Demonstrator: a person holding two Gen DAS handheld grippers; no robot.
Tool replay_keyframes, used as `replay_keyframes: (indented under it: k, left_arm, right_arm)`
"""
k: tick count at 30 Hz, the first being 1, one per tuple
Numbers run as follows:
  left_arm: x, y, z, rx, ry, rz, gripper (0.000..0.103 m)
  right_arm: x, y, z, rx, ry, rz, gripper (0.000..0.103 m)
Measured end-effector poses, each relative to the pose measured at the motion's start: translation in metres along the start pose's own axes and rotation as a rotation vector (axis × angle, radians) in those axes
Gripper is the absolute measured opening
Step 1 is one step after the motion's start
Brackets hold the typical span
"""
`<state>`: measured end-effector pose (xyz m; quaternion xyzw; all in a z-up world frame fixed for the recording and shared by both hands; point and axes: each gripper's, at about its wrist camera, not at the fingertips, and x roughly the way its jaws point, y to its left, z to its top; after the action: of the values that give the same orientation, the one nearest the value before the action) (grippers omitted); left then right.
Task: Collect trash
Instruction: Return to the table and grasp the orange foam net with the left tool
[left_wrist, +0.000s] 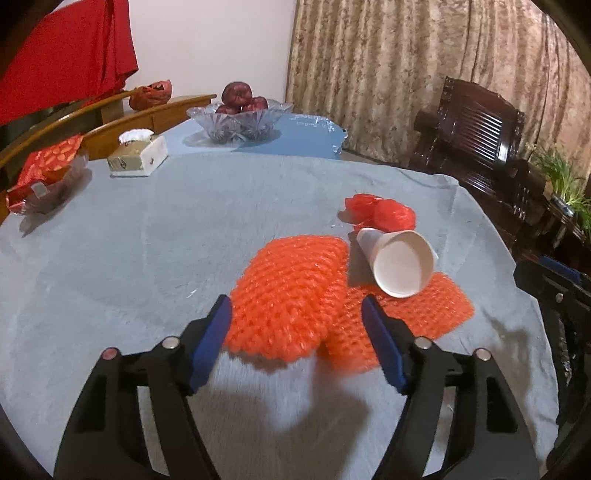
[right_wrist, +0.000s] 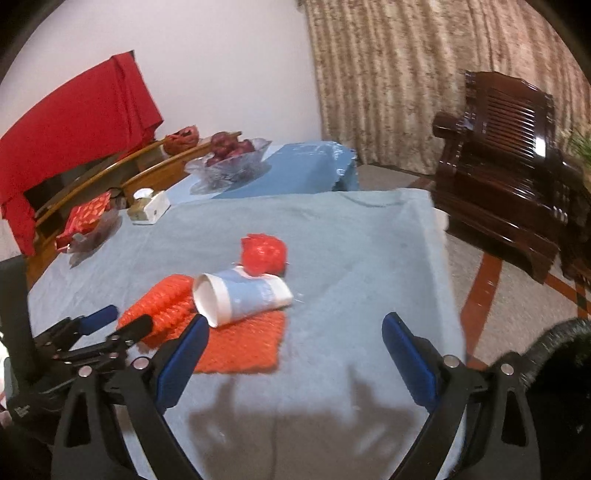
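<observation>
Counted on the desk (left_wrist: 129, 240) | orange foam nets: 2 (left_wrist: 291, 295) (left_wrist: 417, 310) | paper cup: 1 (left_wrist: 399, 262) | red crumpled bag: 1 (left_wrist: 380, 212) | tissue box: 1 (left_wrist: 138, 155) | glass fruit bowl: 1 (left_wrist: 236, 120)

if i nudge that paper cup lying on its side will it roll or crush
The paper cup lies on its side and tapers, so it would probably roll in a curve. It looks thin and empty, likely light and easily crushed. Its mouth rests on the orange netting, which may slow it.

Matt paper cup (left_wrist: 400, 264), seemingly foam netting (left_wrist: 291, 295)
</observation>
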<state>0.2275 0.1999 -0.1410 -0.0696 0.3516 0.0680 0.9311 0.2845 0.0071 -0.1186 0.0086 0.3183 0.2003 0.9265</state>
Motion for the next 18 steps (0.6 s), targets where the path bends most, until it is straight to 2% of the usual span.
replay_keyframes:
  k: [2, 8, 16, 18]
  left_arm:
    - [0.009, 0.002, 0.000, -0.013, 0.019, -0.006, 0.050]
    - [0.012, 0.007, 0.002, -0.024, 0.013, -0.032, 0.029]
    - [0.002, 0.012, 0.005, -0.037, -0.016, -0.016, 0.024]
    - [0.000, 0.014, 0.005, -0.041, -0.021, -0.010, 0.024]
  right_arm:
    - [0.008, 0.008, 0.003, -0.017, 0.009, 0.015, 0.087]
    - [0.030, 0.032, 0.009, -0.067, 0.042, 0.074, 0.066]
    - [0.053, 0.052, 0.008, -0.108, 0.091, 0.090, 0.041]
    - [0.056, 0.053, 0.007, -0.114, 0.099, 0.096, 0.027]
